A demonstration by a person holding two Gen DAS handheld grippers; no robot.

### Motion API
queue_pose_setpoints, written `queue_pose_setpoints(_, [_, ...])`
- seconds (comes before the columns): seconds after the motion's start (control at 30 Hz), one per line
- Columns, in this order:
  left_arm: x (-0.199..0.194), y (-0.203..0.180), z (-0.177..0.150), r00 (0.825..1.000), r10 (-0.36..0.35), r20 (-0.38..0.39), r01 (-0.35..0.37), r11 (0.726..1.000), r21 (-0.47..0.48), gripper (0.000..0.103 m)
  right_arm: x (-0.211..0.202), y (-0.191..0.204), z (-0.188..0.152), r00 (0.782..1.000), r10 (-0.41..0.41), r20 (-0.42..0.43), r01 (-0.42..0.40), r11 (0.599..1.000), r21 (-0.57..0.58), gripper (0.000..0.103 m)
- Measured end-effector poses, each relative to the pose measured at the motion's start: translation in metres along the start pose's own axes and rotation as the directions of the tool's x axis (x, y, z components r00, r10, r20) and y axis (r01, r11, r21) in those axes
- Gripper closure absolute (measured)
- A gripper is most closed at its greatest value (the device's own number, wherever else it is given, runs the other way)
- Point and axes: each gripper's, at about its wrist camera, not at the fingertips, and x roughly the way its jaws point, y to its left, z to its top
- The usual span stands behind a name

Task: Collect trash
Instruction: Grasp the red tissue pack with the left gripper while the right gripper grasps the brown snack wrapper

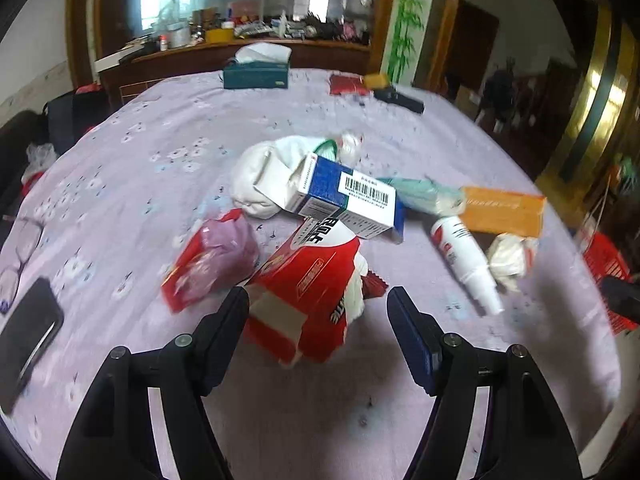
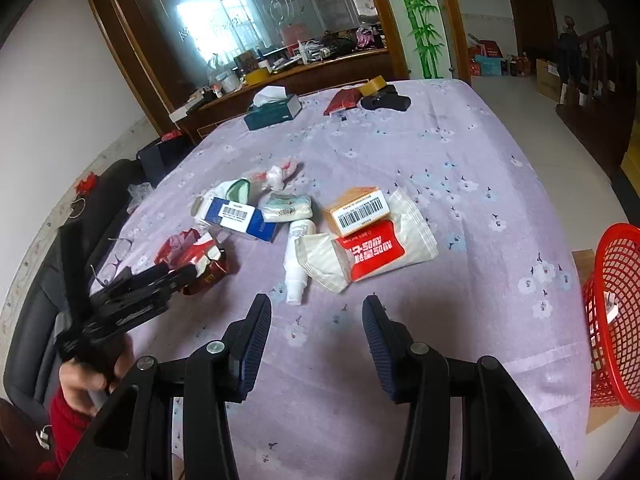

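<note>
Reaching with my left hand-held gripper, fingers spread wide around the red wrapper lying on the surface, I am judging it light and crinkly, best pinched mid-body. My right hand-held gripper is hovering open, empty.

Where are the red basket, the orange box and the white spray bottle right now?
red basket [image 2: 614, 304], right wrist view, on its mesh wall.
orange box [image 2: 358, 208], right wrist view, on its barcode label.
white spray bottle [image 1: 464, 258], left wrist view, on its body.

trash pile mid-table, basket right; tissue box behind
</note>
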Motion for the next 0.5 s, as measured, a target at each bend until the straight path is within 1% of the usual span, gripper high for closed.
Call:
queue_pose_setpoints(0.03, [0.005,-0.002,0.002,1.0,-0.002,-0.012,0.002,1.0,0.016,0.033,0.0,-0.001,-0.001,1.0,0.001,-0.003,-0.001,1.0,0.001,0.052])
queue_pose_setpoints(0.1, [0.013,-0.005,0.003,0.999,0.018,-0.029,-0.016,0.999,0.035,0.033,0.004,-0.002,0.0,1.0,0.0,-0.011,0.0,1.0,0.002,0.052])
queue_pose_setpoints(0.13, [0.016,-0.006,0.004,0.999,0.018,-0.027,-0.017,0.999,0.043,0.033,0.005,-0.002,0.0,1.0,-0.001,-0.014,0.001,1.0,0.003,0.052])
queue_pose_setpoints(0.17, [0.018,-0.006,0.005,1.0,0.013,-0.027,-0.011,0.999,0.048,0.036,0.007,-0.002,0.001,1.0,0.0,-0.018,0.0,1.0,0.003,0.052])
queue_pose_setpoints(0.2, [0.019,-0.005,0.005,0.999,0.022,-0.024,-0.02,0.999,0.051,0.044,0.009,-0.001,0.002,1.0,0.002,-0.022,-0.002,1.0,0.004,0.052])
queue_pose_setpoints(0.23, [0.019,-0.005,0.005,0.999,0.026,-0.021,-0.025,0.998,0.053,0.046,0.012,0.0,0.003,1.0,0.008,-0.028,-0.008,1.0,0.005,0.052])
queue_pose_setpoints(0.3, [0.013,-0.002,0.002,1.0,0.001,-0.008,-0.001,0.999,0.042,0.048,0.018,0.002,0.003,0.999,0.019,-0.04,-0.019,1.0,0.007,0.052])
queue_pose_setpoints(0.4, [0.001,0.002,-0.002,1.0,-0.013,0.017,0.013,1.0,0.026,0.052,0.025,0.009,0.002,0.998,0.029,-0.055,-0.03,1.0,-0.007,0.052])
queue_pose_setpoints(0.5, [-0.016,0.009,-0.008,0.998,-0.036,0.045,0.036,0.999,-0.005,0.052,0.031,0.016,0.001,0.997,0.034,-0.067,-0.035,0.999,-0.023,0.052])
